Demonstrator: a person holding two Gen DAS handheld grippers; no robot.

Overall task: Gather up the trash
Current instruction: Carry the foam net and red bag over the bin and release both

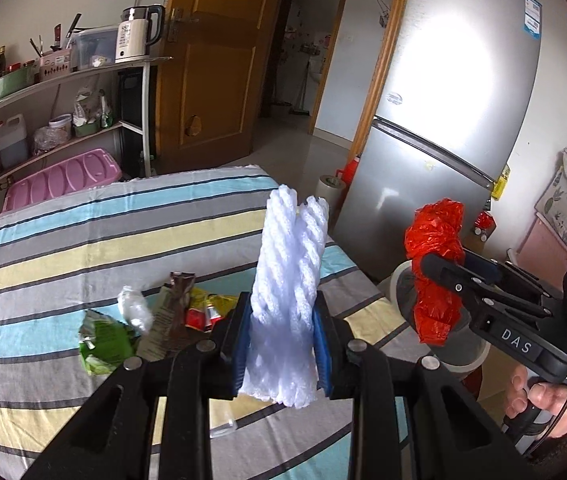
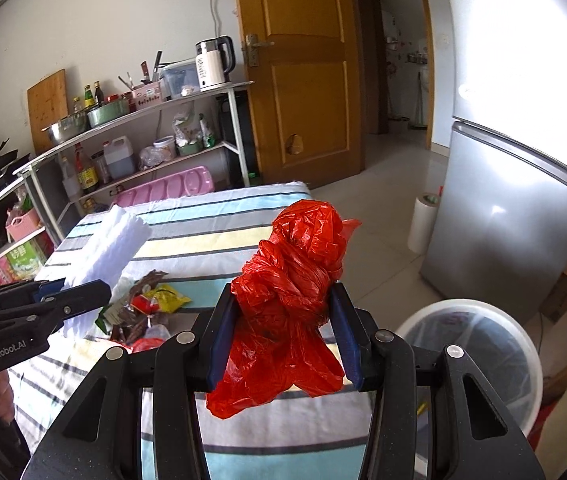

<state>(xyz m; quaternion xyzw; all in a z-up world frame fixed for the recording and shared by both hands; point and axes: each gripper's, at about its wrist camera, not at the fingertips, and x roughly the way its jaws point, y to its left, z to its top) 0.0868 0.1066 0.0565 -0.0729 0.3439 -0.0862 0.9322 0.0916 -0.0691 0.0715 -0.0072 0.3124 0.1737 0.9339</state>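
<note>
Trash is split between both claws and the striped tabletop (image 1: 63, 248). White foam netting (image 1: 289, 280) stands upright between the blue pads of the left claw (image 1: 282, 340), which is squeezed narrow on it, the foam rising well above the fingertips. A knotted red plastic bag (image 2: 291, 292) sits in the right claw (image 2: 283, 336), pinched at its middle by jaws standing fairly wide, with the bag bulging above and hanging below them. In the left wrist view the right claw (image 1: 439, 264) holds that bag (image 1: 435, 264) off the tabletop's edge, over a lined trash bin (image 2: 479, 356) on the floor beside the grey refrigerator (image 1: 451, 120). Loose trash lies on the tabletop, just beyond the left claw: a green wrapper (image 1: 103, 340), a crumpled white wad (image 1: 135, 306), a brown wrapper (image 1: 171, 308) and a red-and-yellow packet (image 1: 203, 308).
</note>
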